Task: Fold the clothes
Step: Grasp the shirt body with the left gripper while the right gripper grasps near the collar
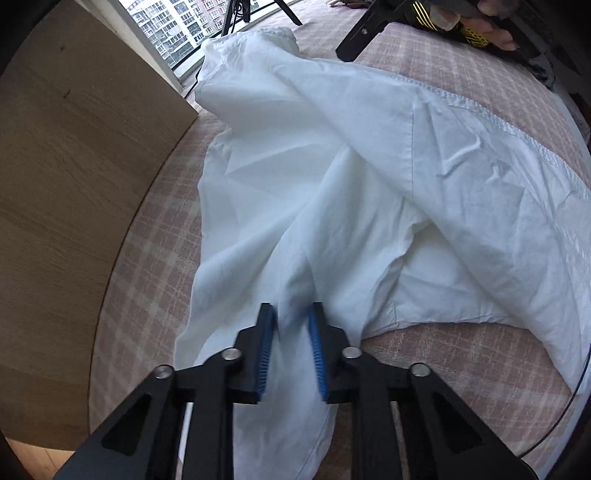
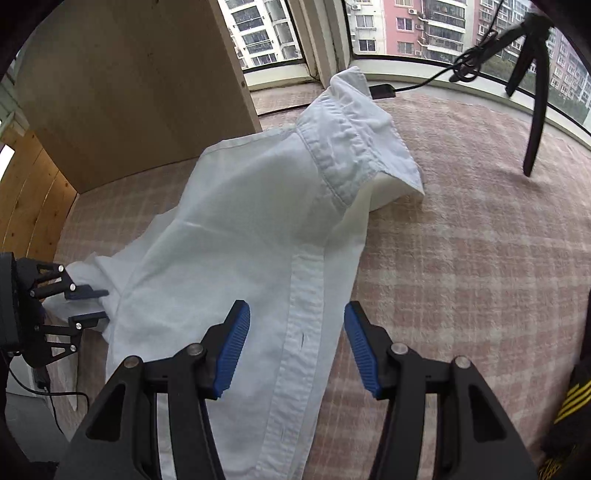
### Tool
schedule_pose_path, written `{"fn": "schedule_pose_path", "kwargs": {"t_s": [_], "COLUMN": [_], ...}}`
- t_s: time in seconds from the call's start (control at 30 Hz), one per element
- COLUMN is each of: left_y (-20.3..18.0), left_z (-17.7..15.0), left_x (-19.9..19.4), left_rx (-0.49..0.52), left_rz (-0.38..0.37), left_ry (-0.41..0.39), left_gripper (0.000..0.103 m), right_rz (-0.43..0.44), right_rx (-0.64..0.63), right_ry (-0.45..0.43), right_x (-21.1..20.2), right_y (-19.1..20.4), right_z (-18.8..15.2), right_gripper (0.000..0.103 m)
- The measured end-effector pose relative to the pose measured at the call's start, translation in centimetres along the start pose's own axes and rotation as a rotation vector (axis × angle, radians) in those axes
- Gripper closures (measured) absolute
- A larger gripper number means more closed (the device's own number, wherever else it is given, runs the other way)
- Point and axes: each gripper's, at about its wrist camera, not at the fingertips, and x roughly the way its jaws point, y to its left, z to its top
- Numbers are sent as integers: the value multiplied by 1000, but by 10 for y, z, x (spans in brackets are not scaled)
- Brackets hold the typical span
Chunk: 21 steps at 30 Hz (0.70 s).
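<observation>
Between the blue pads (image 1: pixel 266 350) of the left gripper (image 1: pixel 291 314), left wrist view: a bunched fold of the white shirt (image 1: pixel 369 184). Jaws stand narrow with cloth running through the gap; blur hides whether the pads actually press it, so I cannot tell if it is gripped. Shirt spreads ahead of the tongs and off to their right, crumpled, on the pink checked cover (image 1: pixel 155 266). Wooden panel (image 1: pixel 74 166) to the left of the tongs. Far ahead and right, a black gripper body held by a hand (image 1: pixel 487 26).

Right wrist view: right gripper (image 2: pixel 295 314) jaws wide apart, nothing clamped. Shirt's button placket (image 2: pixel 299 295) lies below the gap, nearer the left pad (image 2: pixel 232 347); right pad (image 2: pixel 360 347) is over bare cover (image 2: pixel 461 258). Collar (image 2: pixel 358 144) lies ahead of the tongs, slightly right. Left gripper (image 2: pixel 88 304) far left, its fingers at a shirt edge. Wooden panel (image 2: pixel 129 92) ahead left; window (image 2: pixel 406 29) and a black stand (image 2: pixel 532 110) ahead right
</observation>
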Motion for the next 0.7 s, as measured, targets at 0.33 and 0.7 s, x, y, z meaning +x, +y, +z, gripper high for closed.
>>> {"fn": "schedule_pose_path", "kwargs": {"t_s": [0.33,0.7], "left_y": [14,66], "left_z": [-9,-37], "left_x": [-23,-35], "left_rx": [-110,-246], "left_rz": [-35,-2], "left_ry": [-54,-15], "left_gripper": [99,100], "right_rz": [-39,-95], "right_rx": [-134,-69], "right_ry": [42,23], "right_x": [30,-13], "right_y": [11,-17], "right_z": [17,11], "right_gripper": [62,100]}}
